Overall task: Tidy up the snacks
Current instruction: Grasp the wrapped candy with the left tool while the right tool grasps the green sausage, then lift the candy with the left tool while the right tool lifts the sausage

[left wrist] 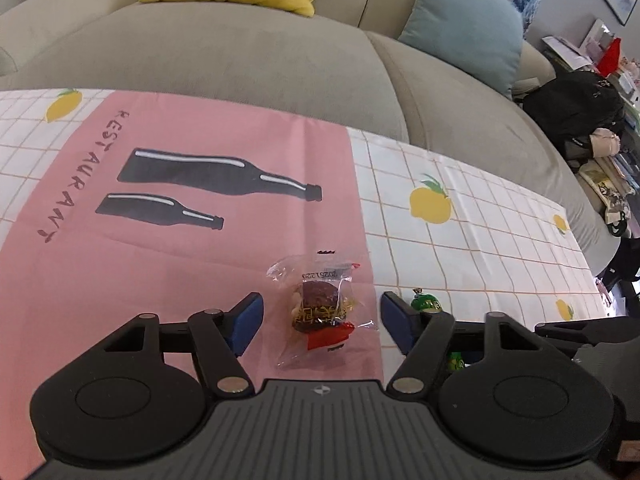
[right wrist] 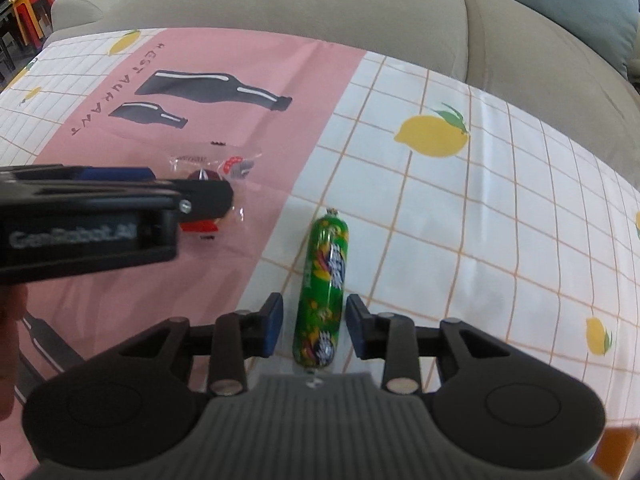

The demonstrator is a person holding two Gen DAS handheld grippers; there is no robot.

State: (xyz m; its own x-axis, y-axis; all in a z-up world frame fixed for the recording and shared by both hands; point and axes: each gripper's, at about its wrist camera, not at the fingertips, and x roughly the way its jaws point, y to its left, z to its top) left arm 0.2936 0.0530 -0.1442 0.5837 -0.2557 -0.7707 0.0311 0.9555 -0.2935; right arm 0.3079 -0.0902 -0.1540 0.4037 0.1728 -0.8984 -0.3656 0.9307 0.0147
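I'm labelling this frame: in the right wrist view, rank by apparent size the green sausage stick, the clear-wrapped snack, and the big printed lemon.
1. green sausage stick, though nearest the camera.
2. printed lemon.
3. clear-wrapped snack, unsure: the left gripper partly covers it.

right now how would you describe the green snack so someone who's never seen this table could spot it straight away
Find the pink mat lying on the lemon-print tablecloth in front of the sofa. Just off the mat's right edge, on the white grid squares, lies the green sausage-shaped snack, between the fingers of the right claw. Its neighbour, the clear-wrapped dark sweet, sits on the pink mat, while this one is long, tubular and bright green.
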